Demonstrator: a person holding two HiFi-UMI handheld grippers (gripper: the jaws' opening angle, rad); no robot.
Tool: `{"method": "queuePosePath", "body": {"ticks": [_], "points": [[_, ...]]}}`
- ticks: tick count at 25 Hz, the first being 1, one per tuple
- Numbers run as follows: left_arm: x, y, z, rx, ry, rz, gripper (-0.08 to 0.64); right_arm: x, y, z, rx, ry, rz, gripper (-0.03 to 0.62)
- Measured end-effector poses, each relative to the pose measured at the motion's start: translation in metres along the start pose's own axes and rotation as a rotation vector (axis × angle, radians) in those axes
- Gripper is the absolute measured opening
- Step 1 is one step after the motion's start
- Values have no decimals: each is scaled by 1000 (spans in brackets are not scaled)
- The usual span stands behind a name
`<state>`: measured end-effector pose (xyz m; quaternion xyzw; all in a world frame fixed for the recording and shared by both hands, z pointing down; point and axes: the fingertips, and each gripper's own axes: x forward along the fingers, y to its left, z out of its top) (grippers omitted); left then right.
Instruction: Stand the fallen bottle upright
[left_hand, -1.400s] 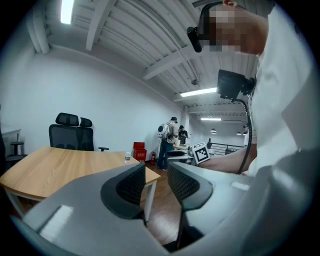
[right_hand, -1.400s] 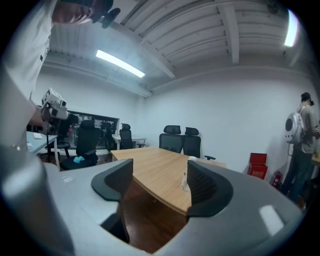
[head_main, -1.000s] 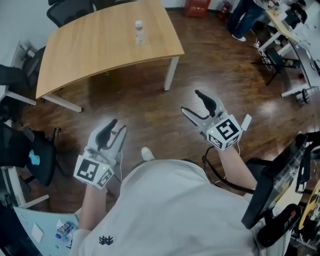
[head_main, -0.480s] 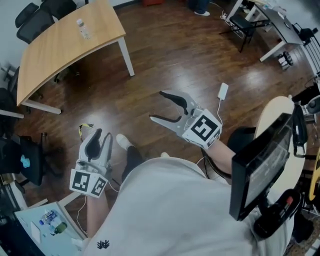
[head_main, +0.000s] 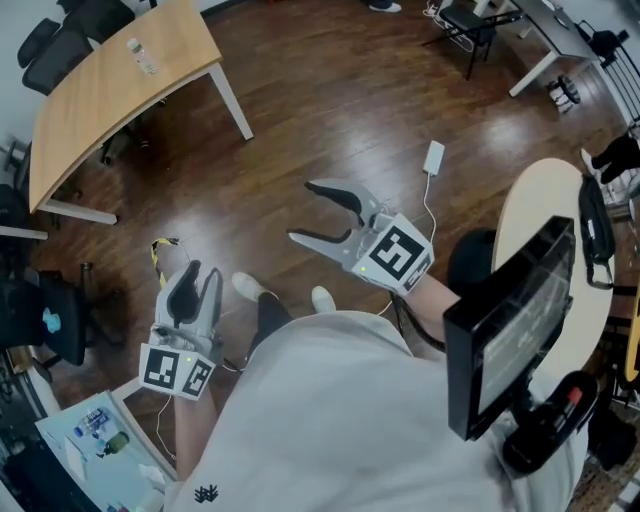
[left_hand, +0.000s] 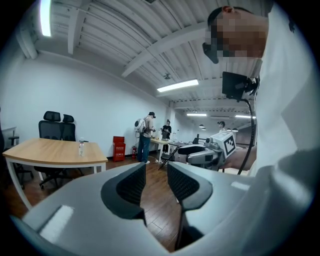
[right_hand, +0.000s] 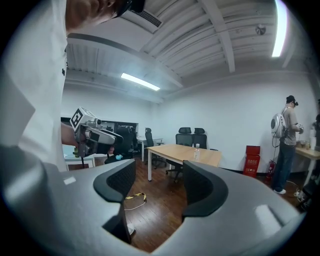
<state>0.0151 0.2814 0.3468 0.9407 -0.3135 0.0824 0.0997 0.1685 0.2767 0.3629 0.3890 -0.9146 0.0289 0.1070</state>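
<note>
As the person turns away, the bottle (head_main: 141, 56) stands upright on the worktop (head_main: 95, 105), now farther from the left tongs (head_main: 202, 272) and right tongs (head_main: 302, 211). Both are empty, jaws apart, the right ones closing. Job looks done.

The bottle (head_main: 141, 57) is a small, clear plastic one with a pale cap. It stands upright on the light wooden table (head_main: 90, 110), near one end of the top and a little in from the edge.
</note>
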Motion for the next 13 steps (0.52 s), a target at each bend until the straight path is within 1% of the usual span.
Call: {"method": "queuePosePath", "body": {"ticks": [7,13], "points": [[-4,10,-7,-22,-2,4,135,12,7,-2,-10,35,13,296],[-7,45,-5,-33,-14,10,135,45,3,0,-16,60,16,291]]}}
